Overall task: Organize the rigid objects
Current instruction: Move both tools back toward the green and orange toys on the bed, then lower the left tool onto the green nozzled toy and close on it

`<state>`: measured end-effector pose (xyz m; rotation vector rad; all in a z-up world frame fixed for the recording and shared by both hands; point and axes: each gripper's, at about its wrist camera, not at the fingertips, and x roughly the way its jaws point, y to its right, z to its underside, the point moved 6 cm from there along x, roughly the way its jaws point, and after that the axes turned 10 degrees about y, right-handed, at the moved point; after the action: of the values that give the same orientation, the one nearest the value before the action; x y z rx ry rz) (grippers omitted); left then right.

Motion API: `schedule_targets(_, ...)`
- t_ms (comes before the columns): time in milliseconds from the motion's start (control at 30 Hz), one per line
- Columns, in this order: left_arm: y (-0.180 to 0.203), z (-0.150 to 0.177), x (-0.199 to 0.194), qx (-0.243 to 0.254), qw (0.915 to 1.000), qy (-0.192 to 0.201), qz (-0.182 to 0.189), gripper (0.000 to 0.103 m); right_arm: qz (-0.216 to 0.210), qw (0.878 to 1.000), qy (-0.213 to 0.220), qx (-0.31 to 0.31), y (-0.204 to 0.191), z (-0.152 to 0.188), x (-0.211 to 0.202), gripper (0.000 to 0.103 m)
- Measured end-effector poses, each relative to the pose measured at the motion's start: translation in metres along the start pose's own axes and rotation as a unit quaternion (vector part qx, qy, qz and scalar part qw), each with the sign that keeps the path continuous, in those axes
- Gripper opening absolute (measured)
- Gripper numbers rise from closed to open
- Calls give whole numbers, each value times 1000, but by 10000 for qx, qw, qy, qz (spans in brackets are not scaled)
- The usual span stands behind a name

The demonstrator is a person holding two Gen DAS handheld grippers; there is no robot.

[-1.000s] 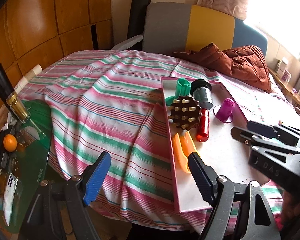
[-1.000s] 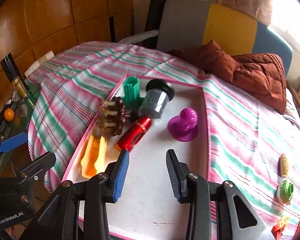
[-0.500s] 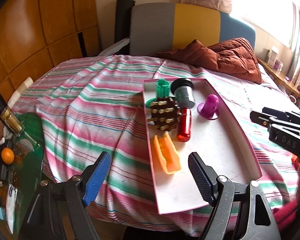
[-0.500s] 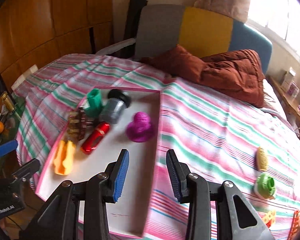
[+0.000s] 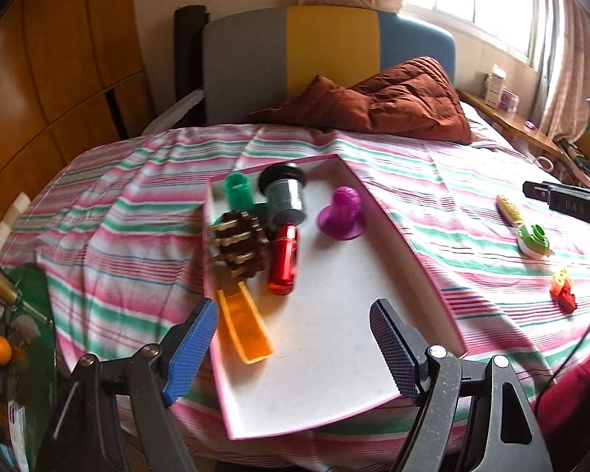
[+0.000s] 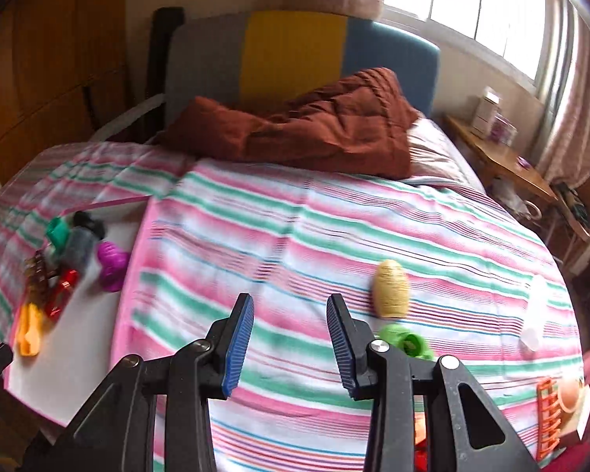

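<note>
The loose toys are what I am after: a yellow oval piece [image 6: 391,288] and a green round piece [image 6: 405,344] lie on the striped bedspread [image 6: 295,236] just ahead and right of my right gripper [image 6: 291,340], with an orange-red block [image 5: 563,290] nearer the bed's edge. The tray [image 5: 334,354] sits well apart to the left, already holding a green cup [image 5: 238,192], a grey cylinder [image 5: 285,198], a purple piece [image 5: 344,214], a brown studded gear [image 5: 238,246], a red tube [image 5: 283,261] and an orange scoop [image 5: 244,324]. I judge this to be the reach between placements, heading for the next pickup. The right fingers stand narrowly apart with nothing between them; the left gripper [image 5: 295,350] hangs over the tray's near end, fingers wide apart and empty. Next I would need to spread the right fingers wider, line them up across the yellow piece's narrow side, and come down without pressing it into the soft cover.
</note>
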<state>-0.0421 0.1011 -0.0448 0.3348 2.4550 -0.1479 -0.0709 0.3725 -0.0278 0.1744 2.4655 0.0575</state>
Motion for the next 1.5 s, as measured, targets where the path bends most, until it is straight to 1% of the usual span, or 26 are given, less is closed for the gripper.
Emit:
schedule_targets(133,15,-6,4,150,9998,3,96,80,430,9985,15,333,51,-2,7,38)
schedule_targets(233,28,-11,7,259,9995,-10,203,80,836,9941,29,697,90,1,14,38)
schedule_targets(333,44,-16,11,447,9986,-3,285,80,1072,9859,80,1283,124,14,19,38)
schedule_targets(367,49,-17,12,499,9983,-3,315,80,1160,9822,36,1478,133,21,21,38)
schedule_targets(400,53,-19,13,541,9980,-3,342,80,1226,9776,-181,1701,142,28,26,38)
schedule_targets(433,59,-20,15,590,9975,-5,376,80,1176,9729,-221,1979,149,31,27,38)
schedule_targets(467,63,-22,17,622,9972,-10,403,80,1139,9691,-150,2185,156,30,26,38)
schedule_targets(500,69,-23,20,660,9968,-23,445,80,1188,9674,-104,2234,159,30,24,38)
schedule_targets(567,79,-26,25,724,9961,-52,509,80,1264,9648,-158,2301,165,32,25,38)
schedule_targets(633,91,-29,29,809,9951,-52,561,80,1131,9620,-219,2477,167,35,27,38)
schedule_targets(900,127,-38,43,1054,9914,-64,771,80,1127,9573,-233,2653,172,38,24,38)
schedule_targets(1067,149,-41,55,1064,9895,-206,958,80,1147,9533,-268,2782,178,40,23,38)
schedule_targets(1133,158,-41,62,1015,9885,-328,1073,80,1183,9501,-307,2870,181,43,23,38)
schedule_targets(1200,169,-41,67,952,9863,-466,1263,78,1217,9451,-315,3015,187,46,22,38)
schedule_targets(1367,206,-41,75,989,9778,-611,1746,78,1338,9279,-145,3477,206,50,12,38)
schedule_targets(1500,237,-44,83,1008,9702,-706,2089,78,1259,9208,-117,3691,211,52,10,38)
